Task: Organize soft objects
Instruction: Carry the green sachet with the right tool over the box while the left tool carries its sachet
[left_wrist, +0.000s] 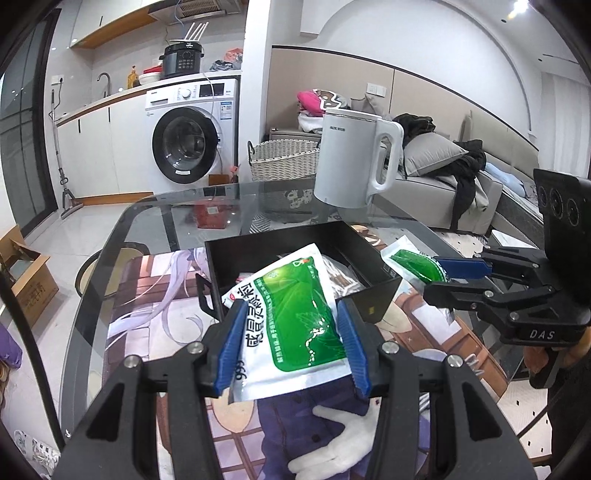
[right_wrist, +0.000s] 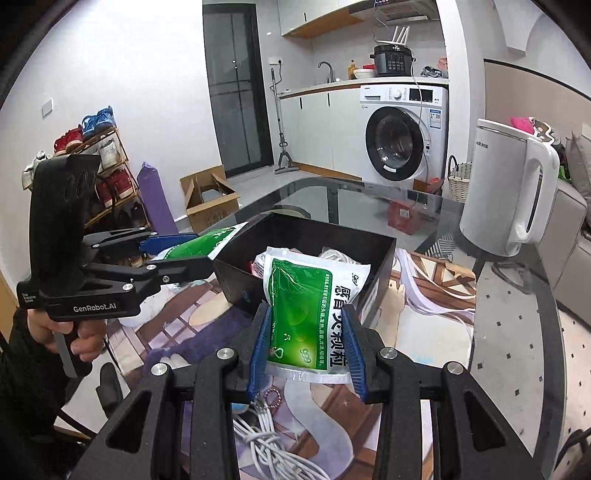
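Note:
Each gripper holds a green-and-white medicine sachet. My left gripper is shut on one sachet and holds it over the near edge of the black box. My right gripper is shut on the other sachet, just in front of the same box. The right gripper also shows in the left wrist view, beside the box's right corner, with its sachet. The left gripper shows in the right wrist view at the box's left corner. The box holds other packets and a white cord.
A white electric kettle stands on the glass table beyond the box. A white glove and a bundle of white cables lie on the printed mat near me. A sofa with clothes is at the right.

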